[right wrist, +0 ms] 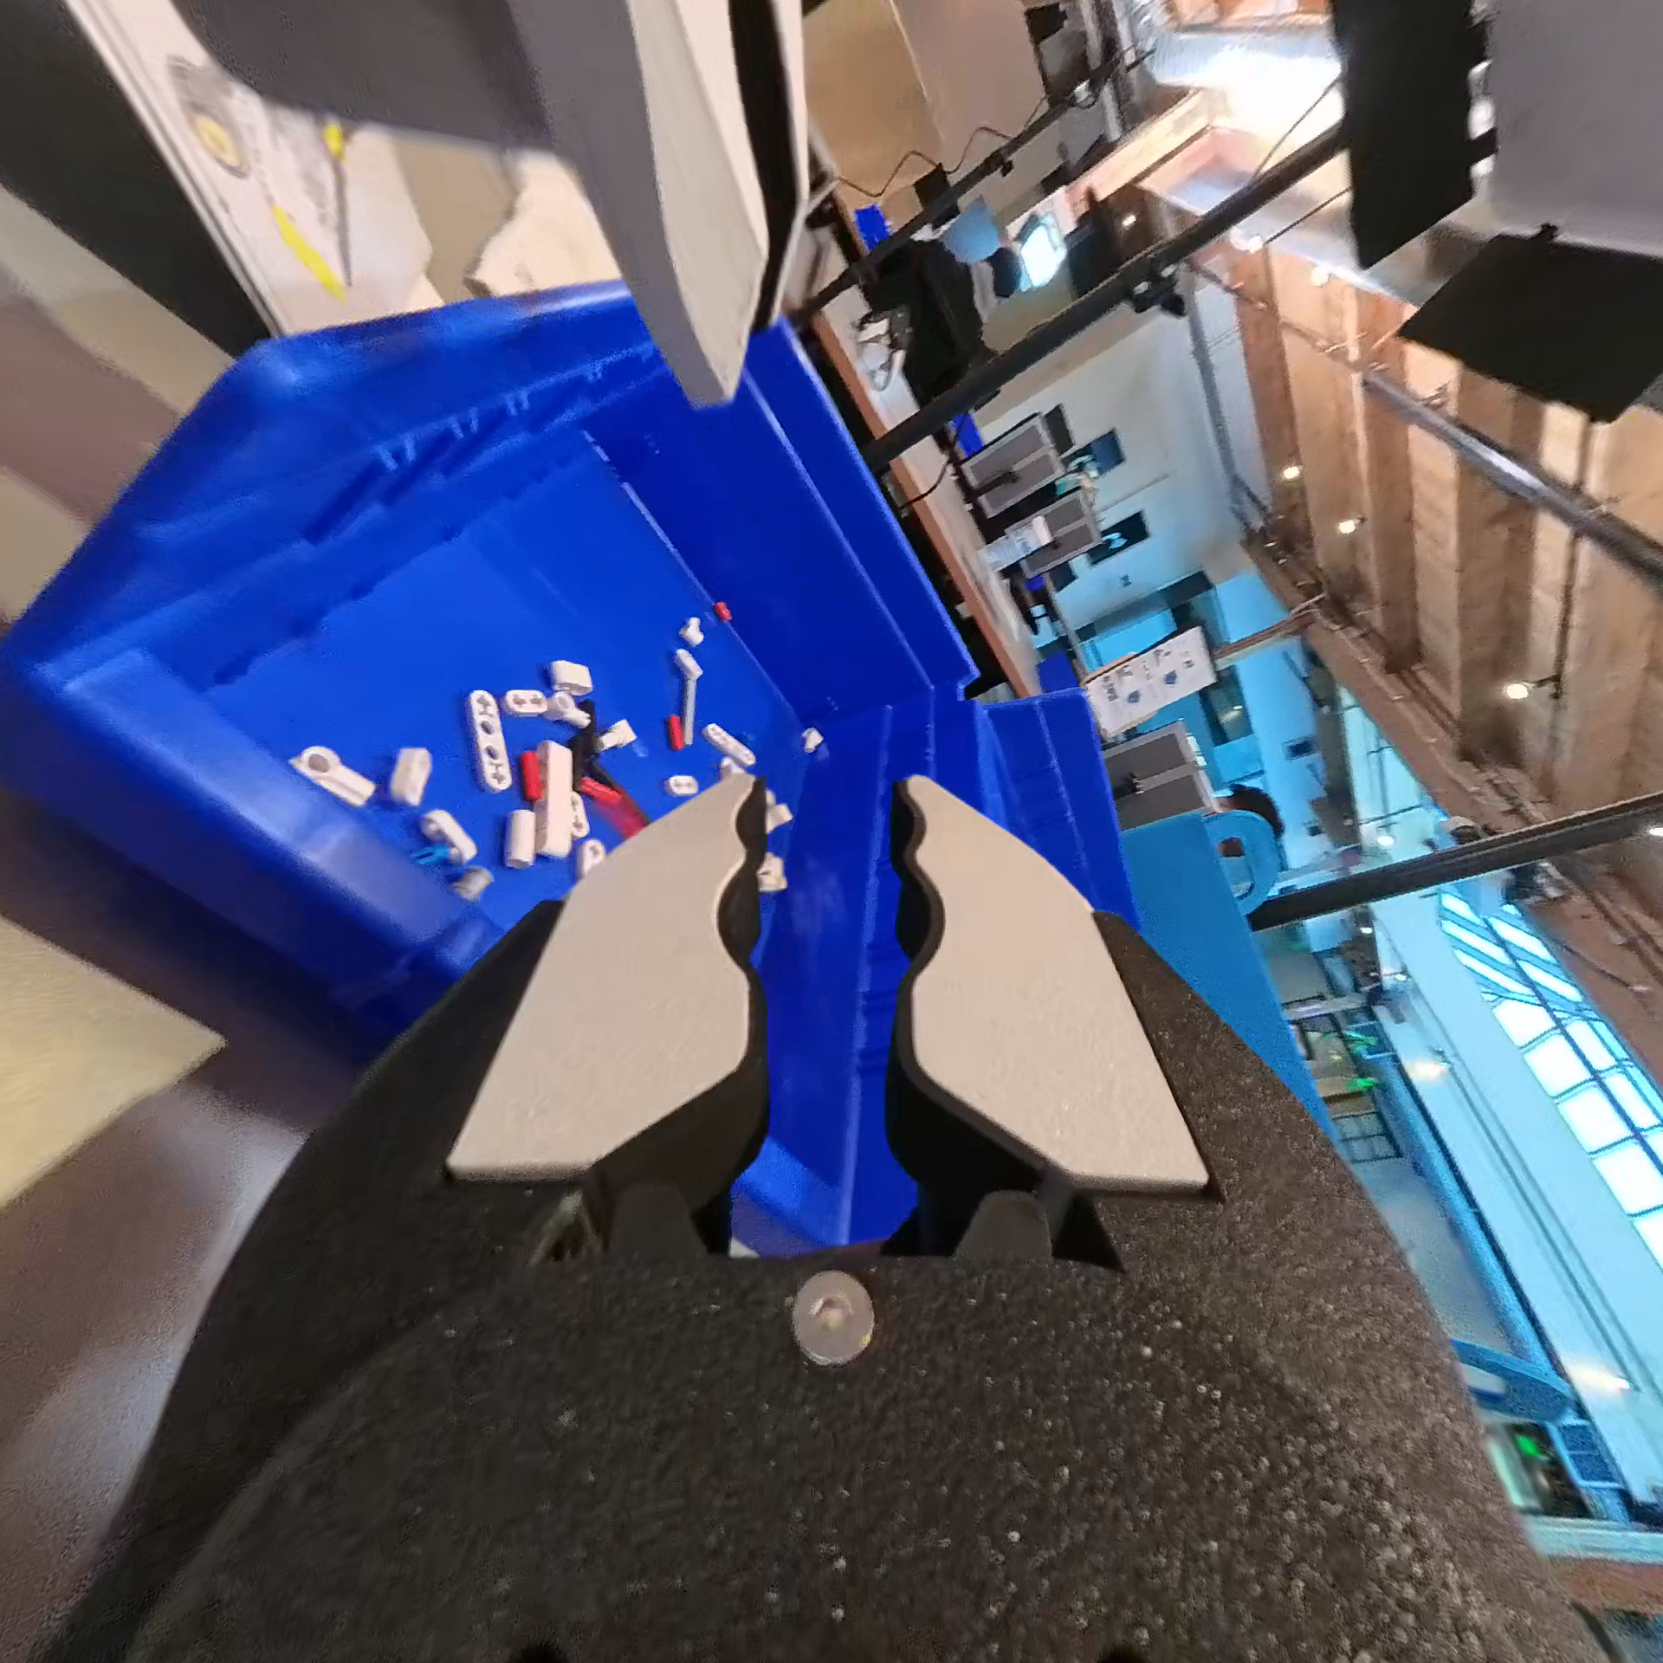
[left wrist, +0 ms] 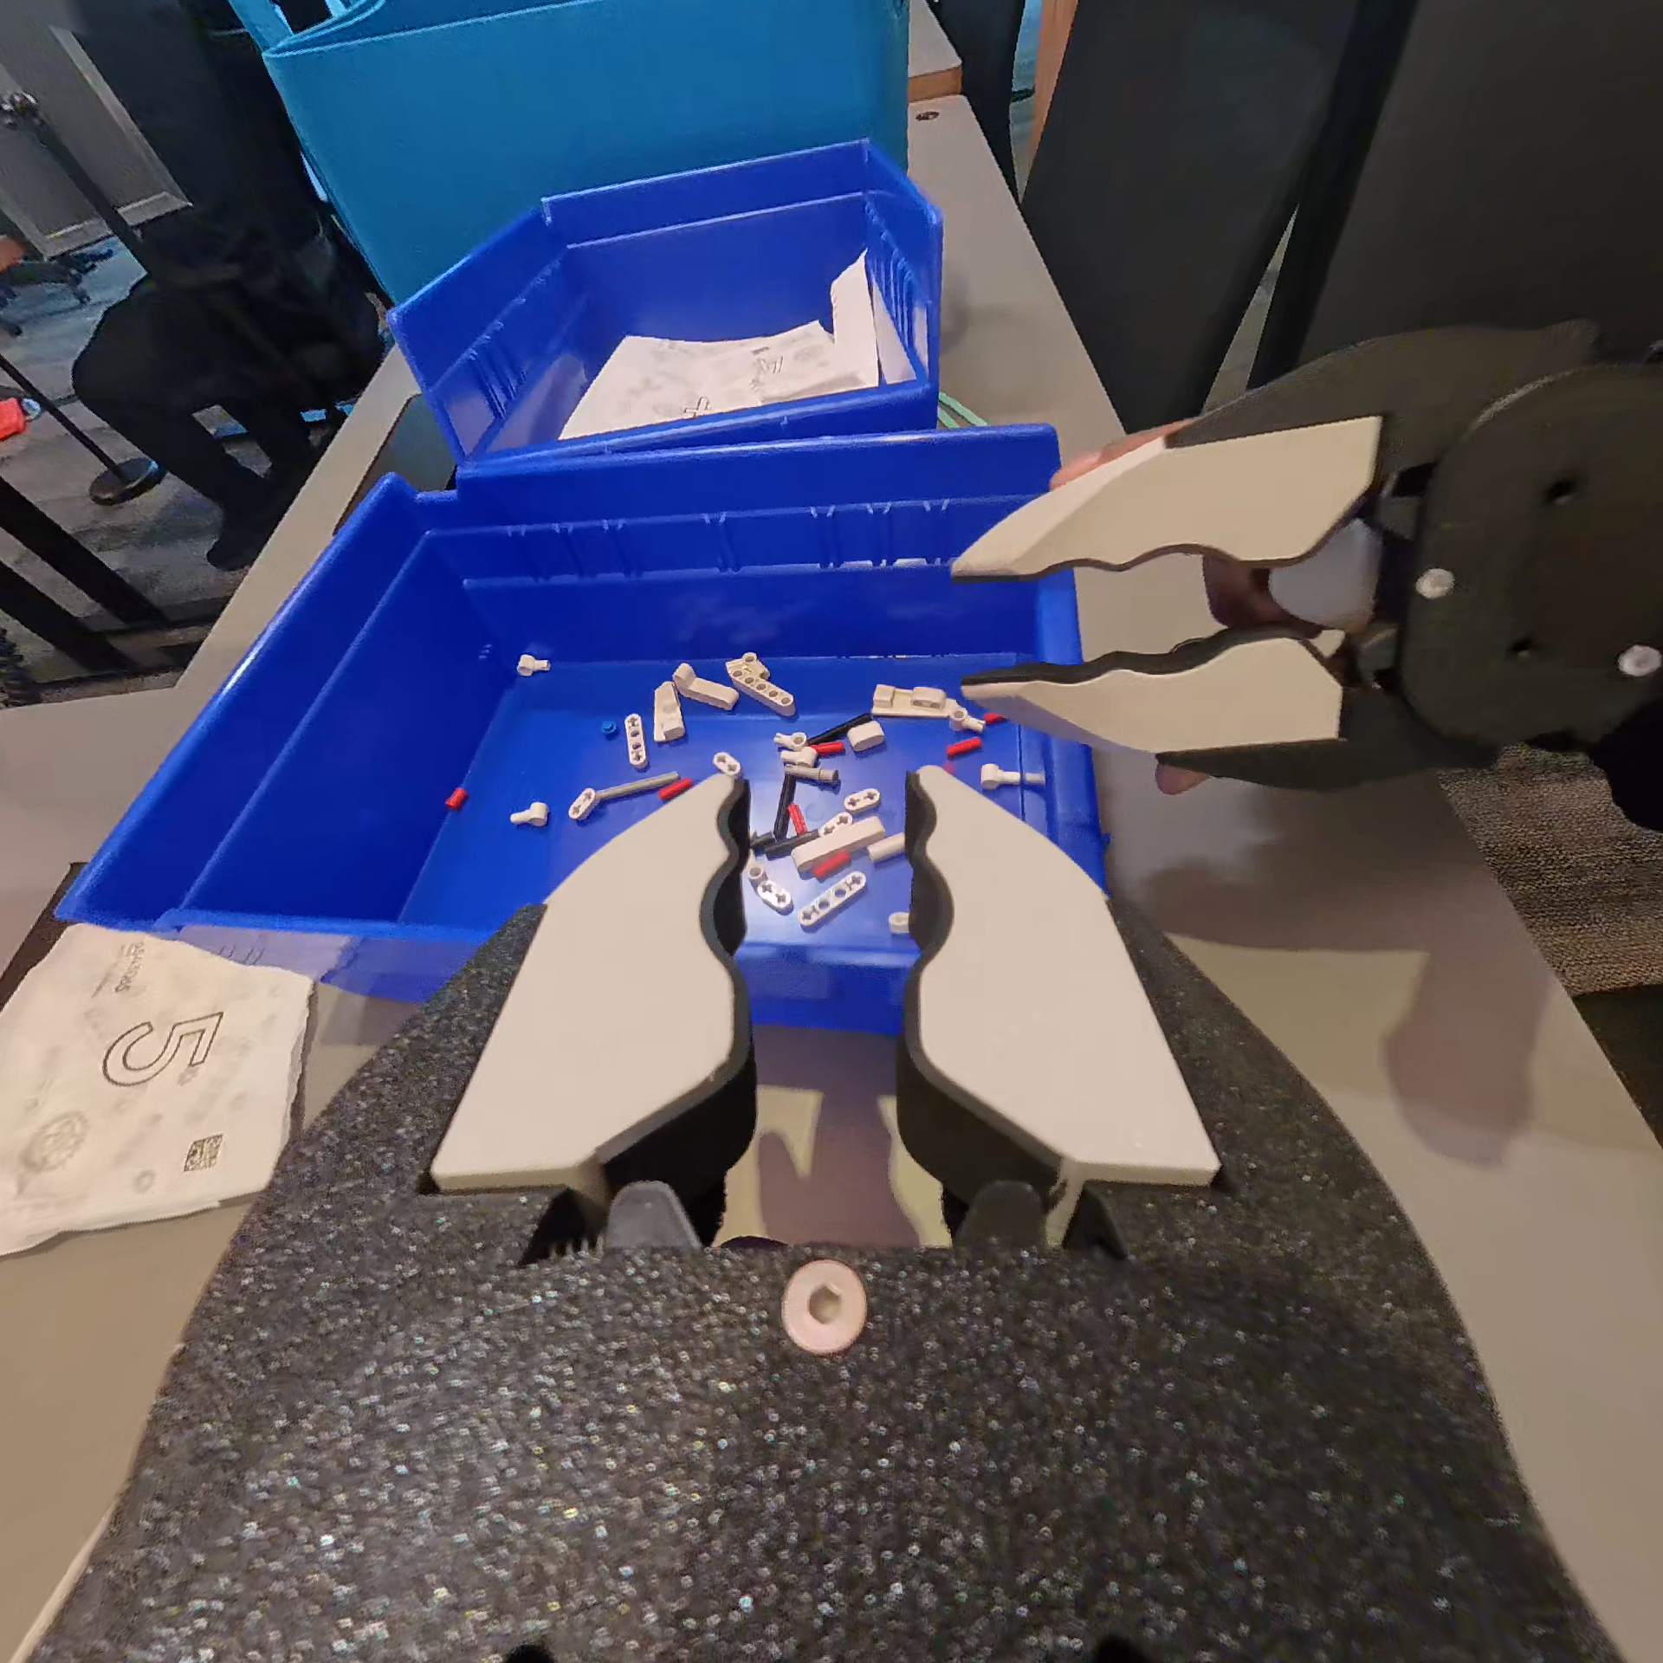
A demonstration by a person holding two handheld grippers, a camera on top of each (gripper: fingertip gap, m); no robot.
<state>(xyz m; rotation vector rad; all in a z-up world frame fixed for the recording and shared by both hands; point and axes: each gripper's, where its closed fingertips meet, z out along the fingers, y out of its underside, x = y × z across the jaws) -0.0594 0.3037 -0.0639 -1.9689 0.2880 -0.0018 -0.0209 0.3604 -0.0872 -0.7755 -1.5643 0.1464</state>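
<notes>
A blue bin [left wrist: 297, 720] on the table holds several small white, red and black building pieces [left wrist: 832, 841]. My left gripper [left wrist: 828, 781] is open and hovers over the bin's near right part; the pieces seen between its fingers lie on the bin floor, untouched. My right gripper [left wrist: 963, 630] is open and empty, held sideways over the bin's right rim. In the right wrist view my right gripper [right wrist: 828, 785] stands open above the tilted-looking bin [right wrist: 360, 504] and the pieces [right wrist: 553, 796]. A finger [right wrist: 711, 270] of the left gripper shows at the top.
A second blue bin [left wrist: 702, 261] with paper sheets [left wrist: 720, 378] stands behind the first. A teal container [left wrist: 585, 117] is farther back. A printed paper sheet [left wrist: 135, 1080] lies at the near left on the grey table [left wrist: 1260, 990]. A person's legs show at the back left. The gap from one gripper's tips to the other's is roughly 8 cm.
</notes>
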